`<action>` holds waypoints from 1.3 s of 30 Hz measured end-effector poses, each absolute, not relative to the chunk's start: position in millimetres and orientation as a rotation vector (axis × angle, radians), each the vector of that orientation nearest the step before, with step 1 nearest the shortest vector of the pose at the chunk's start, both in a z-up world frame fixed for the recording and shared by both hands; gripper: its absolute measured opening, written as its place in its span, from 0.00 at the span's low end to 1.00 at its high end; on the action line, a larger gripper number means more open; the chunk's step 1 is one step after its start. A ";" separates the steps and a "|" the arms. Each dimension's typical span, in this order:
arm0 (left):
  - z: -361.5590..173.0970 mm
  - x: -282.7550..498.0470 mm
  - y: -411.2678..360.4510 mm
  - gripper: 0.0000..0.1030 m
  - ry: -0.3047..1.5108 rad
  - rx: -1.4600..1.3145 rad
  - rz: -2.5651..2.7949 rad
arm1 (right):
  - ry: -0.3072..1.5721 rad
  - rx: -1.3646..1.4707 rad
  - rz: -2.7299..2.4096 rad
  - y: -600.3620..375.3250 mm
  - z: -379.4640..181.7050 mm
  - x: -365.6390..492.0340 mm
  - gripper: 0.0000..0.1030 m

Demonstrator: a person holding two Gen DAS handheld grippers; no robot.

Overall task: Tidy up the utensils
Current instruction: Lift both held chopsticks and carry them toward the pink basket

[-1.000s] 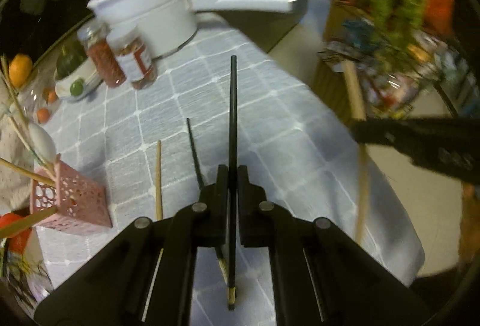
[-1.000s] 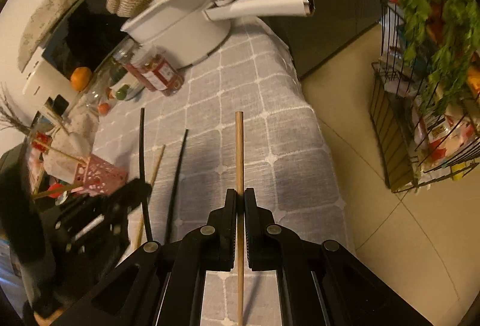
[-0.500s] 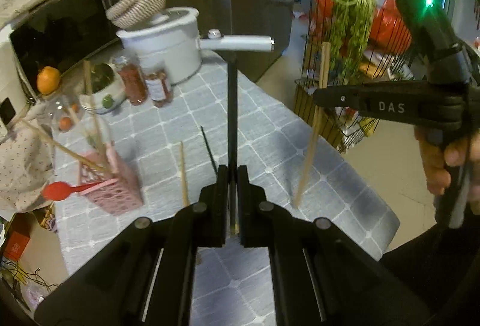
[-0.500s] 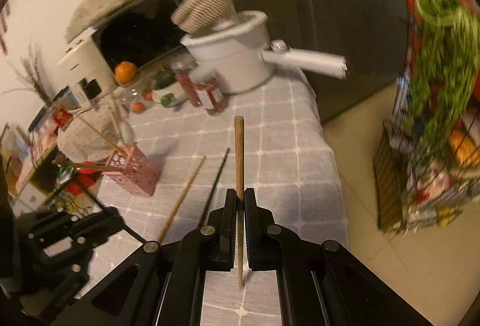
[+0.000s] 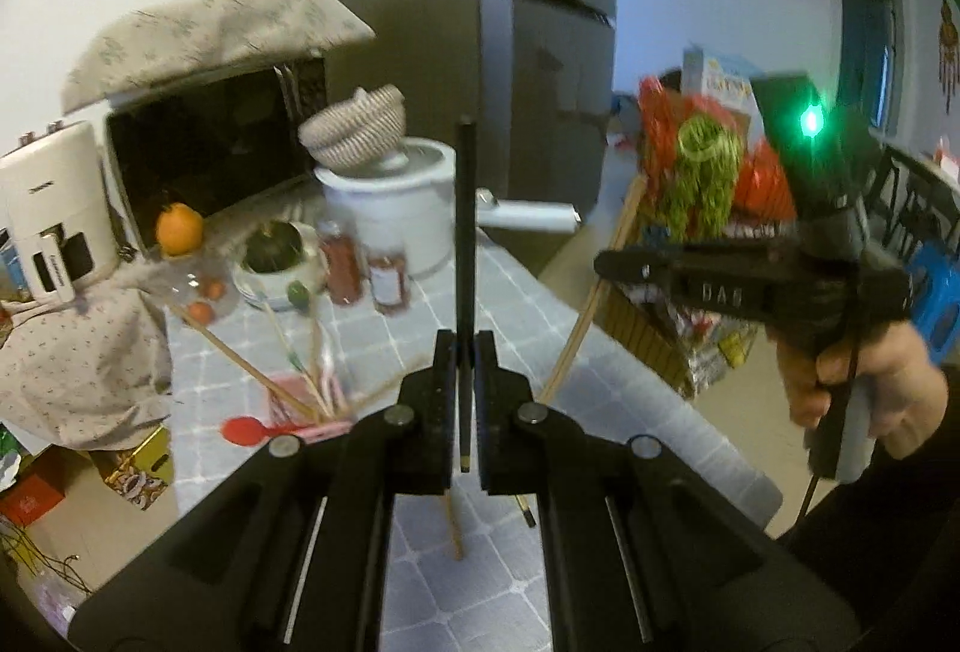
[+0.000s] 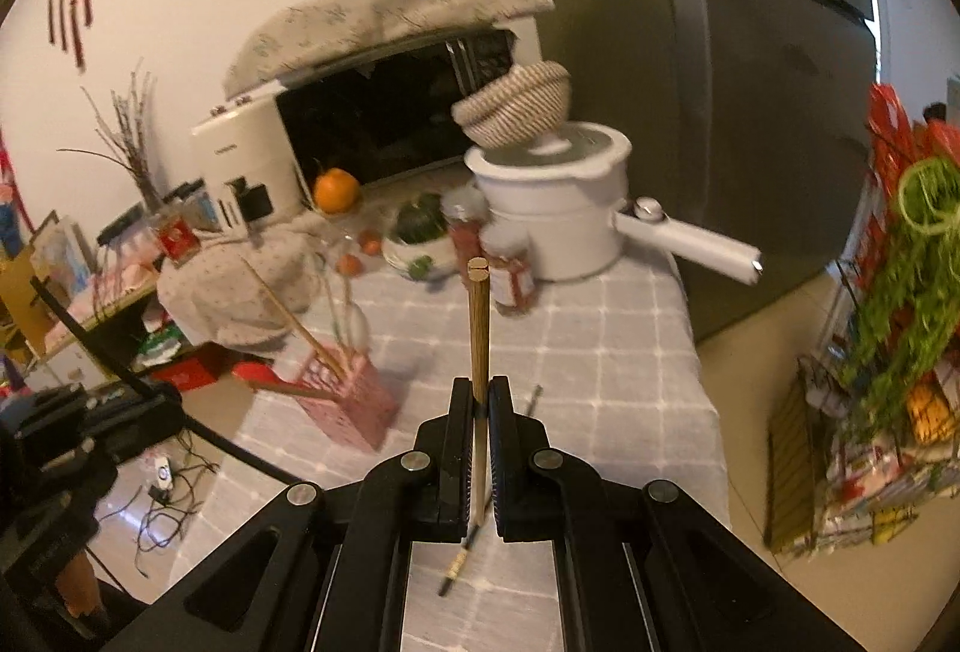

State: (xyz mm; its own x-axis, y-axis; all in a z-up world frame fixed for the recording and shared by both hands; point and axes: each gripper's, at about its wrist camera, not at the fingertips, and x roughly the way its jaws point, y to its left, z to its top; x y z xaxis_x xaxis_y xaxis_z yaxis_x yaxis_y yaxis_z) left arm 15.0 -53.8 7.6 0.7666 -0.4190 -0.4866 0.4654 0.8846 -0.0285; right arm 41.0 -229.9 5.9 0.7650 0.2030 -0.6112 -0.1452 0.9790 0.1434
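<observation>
Left wrist view: my left gripper (image 5: pixel 462 352) had its fingers (image 5: pixel 441 382) pinching a black chopstick (image 5: pixel 463 232), upright at frame centre. My right gripper (image 5: pixel 606 265), mid-right, gripped a wooden chopstick (image 5: pixel 591 304), tilted. Right wrist view: right gripper (image 6: pixel 480 412) fingers pressed on that wooden chopstick (image 6: pixel 478 328), centre. Pink holder (image 6: pixel 348 400) w/ utensils stood lower left on the grey-tiled bench (image 6: pixel 600 328); one black chopstick (image 6: pixel 459 562) lay on bench, bottom centre.
</observation>
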 end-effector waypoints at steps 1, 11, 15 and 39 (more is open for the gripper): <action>11.7 14.5 -47.5 0.06 0.490 0.083 -0.469 | 0.664 0.091 0.198 -225.2 9.2 41.7 0.05; 42.6 19.7 1.7 0.06 0.352 0.005 -0.312 | 0.643 0.117 0.234 -200.6 15.3 55.9 0.05; 35.8 35.2 5.7 0.06 0.326 0.013 -0.246 | 0.654 0.130 0.238 -193.9 12.1 65.2 0.05; -59.6 137.5 6.0 0.06 0.459 -0.048 -0.073 | 0.683 0.164 0.225 -175.2 -13.5 101.6 0.05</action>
